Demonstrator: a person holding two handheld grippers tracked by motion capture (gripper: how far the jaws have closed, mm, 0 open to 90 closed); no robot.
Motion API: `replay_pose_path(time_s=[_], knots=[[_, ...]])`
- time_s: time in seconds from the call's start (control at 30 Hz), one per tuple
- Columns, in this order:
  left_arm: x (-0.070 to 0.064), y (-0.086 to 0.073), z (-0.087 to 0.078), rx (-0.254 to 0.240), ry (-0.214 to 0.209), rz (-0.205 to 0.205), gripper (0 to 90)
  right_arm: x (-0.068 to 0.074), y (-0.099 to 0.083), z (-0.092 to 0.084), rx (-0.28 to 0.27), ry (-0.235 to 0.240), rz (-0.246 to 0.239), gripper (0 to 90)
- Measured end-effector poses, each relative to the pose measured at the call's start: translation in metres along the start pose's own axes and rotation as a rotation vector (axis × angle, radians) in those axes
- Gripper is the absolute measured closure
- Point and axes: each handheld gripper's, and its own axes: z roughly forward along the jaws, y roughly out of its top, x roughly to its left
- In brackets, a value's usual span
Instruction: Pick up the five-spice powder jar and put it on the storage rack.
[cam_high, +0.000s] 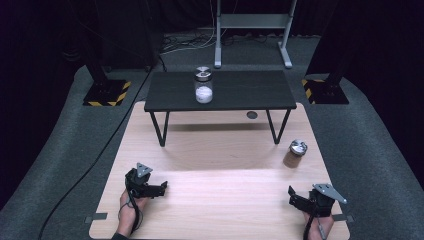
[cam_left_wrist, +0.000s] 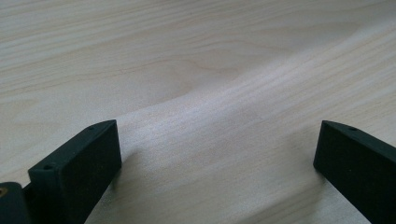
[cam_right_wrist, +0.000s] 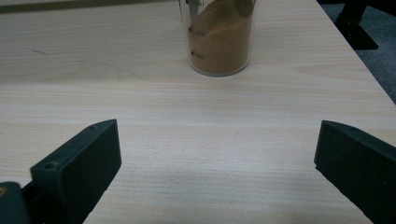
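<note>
Clear jar of brown powder with a metal lid (cam_high: 298, 152) upright on the pale wooden table (cam_high: 220, 200), well ahead of the right gripper (cam_high: 292, 193), jaws spread, empty. Left gripper (cam_high: 163, 187) likewise spread, far off near the left edge.

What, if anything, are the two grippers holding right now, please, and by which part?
Nothing is held. The left gripper and right gripper both stand open above the bare wooden table; the jar of brown powder stands untouched ahead of the right one.
</note>
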Motion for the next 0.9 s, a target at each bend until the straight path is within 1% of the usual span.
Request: replay_pose_path(time_s=[0.13, 0.23, 0.43, 0.5, 0.57, 0.6, 0.67, 0.77, 0.8, 0.87, 0.9], knots=[[0.0, 0.0, 0.0, 0.0, -0.001, 0.0, 0.5, 0.001, 0.001, 0.0, 0.004, -0.005, -0.004, 0.0], [0.0, 0.0, 0.0, 0.0, -0.001, 0.001, 0.5, 0.002, 0.004, 0.002, 0.02, -0.009, -0.009, 0.0], [0.0, 0.0, 0.0, -0.001, 0.0, 0.001, 0.5, 0.0, 0.008, 0.004, 0.044, 0.004, -0.003, 0.0], [-0.002, -0.001, 0.0, -0.004, 0.006, 0.004, 0.4, 0.002, 0.008, 0.004, 0.045, -0.004, -0.013, 0.0], [-0.001, 0.0, 0.0, -0.002, 0.003, 0.001, 0.4, 0.004, 0.01, 0.005, 0.052, -0.009, -0.021, 0.0], [-0.001, 0.0, 0.0, -0.001, 0.002, 0.0, 0.4, 0.005, 0.011, 0.005, 0.05, -0.014, -0.022, 0.0], [0.0, 0.0, 0.0, -0.001, 0.001, 0.001, 0.4, 0.005, 0.012, 0.005, 0.032, -0.005, -0.014, 0.0], [-0.001, 0.0, 0.0, -0.003, 0.0, 0.004, 0.5, 0.01, 0.02, 0.007, 0.006, -0.017, -0.036, 0.0], [-0.001, -0.001, 0.0, -0.005, 0.0, 0.004, 0.5, 0.011, 0.023, 0.01, -0.011, -0.023, -0.041, 0.0], [-0.001, -0.001, 0.0, -0.005, 0.0, 0.003, 0.4, 0.011, 0.031, 0.016, -0.033, -0.018, -0.049, 0.0], [-0.001, 0.0, 0.0, -0.002, -0.001, 0.003, 0.4, 0.011, 0.031, 0.016, -0.033, -0.018, -0.049, 0.0]])
